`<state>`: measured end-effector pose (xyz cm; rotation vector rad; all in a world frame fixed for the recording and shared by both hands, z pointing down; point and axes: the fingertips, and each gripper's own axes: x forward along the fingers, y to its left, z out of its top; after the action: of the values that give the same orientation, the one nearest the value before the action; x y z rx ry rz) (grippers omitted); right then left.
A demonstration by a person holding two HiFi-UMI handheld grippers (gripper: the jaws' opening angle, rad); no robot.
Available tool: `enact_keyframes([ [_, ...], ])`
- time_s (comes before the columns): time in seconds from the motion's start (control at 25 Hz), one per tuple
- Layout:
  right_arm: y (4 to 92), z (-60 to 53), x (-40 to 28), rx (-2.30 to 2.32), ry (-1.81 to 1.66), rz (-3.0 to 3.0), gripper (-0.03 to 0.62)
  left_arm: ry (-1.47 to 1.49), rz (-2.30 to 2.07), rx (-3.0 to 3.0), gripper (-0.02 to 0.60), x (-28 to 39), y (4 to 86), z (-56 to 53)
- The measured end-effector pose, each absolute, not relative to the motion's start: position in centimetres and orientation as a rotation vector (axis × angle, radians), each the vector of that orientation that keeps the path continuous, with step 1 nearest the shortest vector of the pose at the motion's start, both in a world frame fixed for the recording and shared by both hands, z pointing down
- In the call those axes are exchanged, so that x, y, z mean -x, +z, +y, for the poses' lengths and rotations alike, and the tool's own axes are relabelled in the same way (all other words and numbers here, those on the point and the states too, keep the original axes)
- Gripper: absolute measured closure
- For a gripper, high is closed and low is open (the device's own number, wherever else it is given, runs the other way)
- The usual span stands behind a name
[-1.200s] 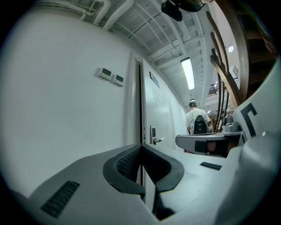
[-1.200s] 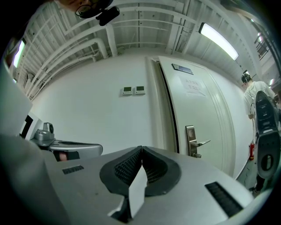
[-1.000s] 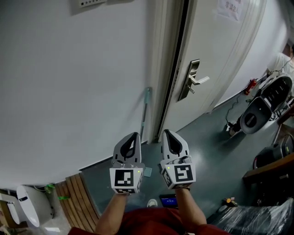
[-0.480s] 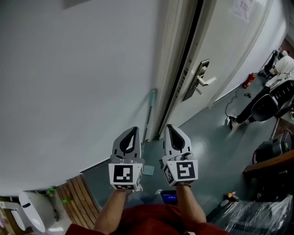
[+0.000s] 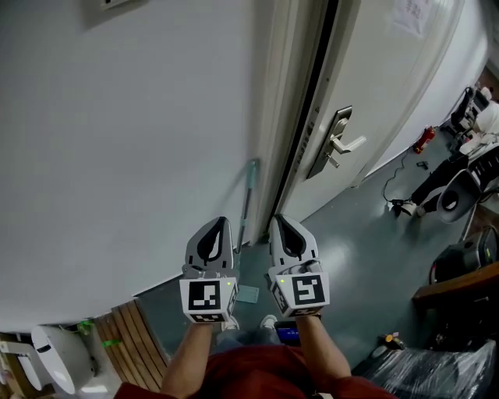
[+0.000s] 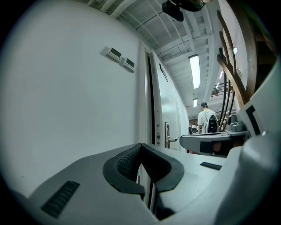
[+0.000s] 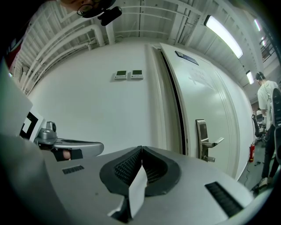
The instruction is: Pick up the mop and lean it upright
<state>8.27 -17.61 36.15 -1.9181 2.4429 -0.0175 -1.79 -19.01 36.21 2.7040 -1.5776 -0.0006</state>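
White wall point(image 5: 117, 140) and a white door point(image 5: 374, 86) fill most of what we see, above a dark grey-green floor point(image 5: 351, 241). We hold the left gripper point(image 5: 218, 226) and the right gripper point(image 5: 281, 224) side by side, both pointing level toward the left edge of the door. On each, the jaws are pressed together at the tips, and we see nothing held in either.

Beyond them stands the mop point(image 5: 248, 195). Its teal handle is upright and leans on the wall just left of the door frame, apart from both grippers. From the head view it shows in the gap between them. A pale flat piece point(image 5: 248, 294) on the floor below the handle looks like its head.

Further out, a metal lever handle point(image 5: 337, 144) sits on the door and a paper notice point(image 5: 407, 15) hangs near the door's top. Two small wall panels point(image 7: 128, 74) are mounted left of the door. Wooden slats point(image 5: 136, 331) lie on the floor well to the door's left. A red extinguisher point(image 5: 423, 139) stands by the wall to the door's right. Past it, a person point(image 6: 205, 119) in a white top is in view.
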Motion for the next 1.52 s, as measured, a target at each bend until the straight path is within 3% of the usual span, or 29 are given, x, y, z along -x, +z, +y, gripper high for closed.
enact_keyframes([
  [0.76,39.9,-22.1,-7.8,1.914,-0.142,2.48,0.571,0.008,-1.637,-2.669,0.569,2.4,36.5,-19.8],
  [0.88,41.0,-23.4,-7.5,1.919,-0.172,2.501,0.487,0.009,-1.639,-2.67,0.569,2.7,36.7,-20.1],
  [1.52,45.7,-31.7,-6.8,1.993,-0.251,2.552,0.422,0.003,-1.69,-2.627,0.569,4.2,37.3,-22.2],
])
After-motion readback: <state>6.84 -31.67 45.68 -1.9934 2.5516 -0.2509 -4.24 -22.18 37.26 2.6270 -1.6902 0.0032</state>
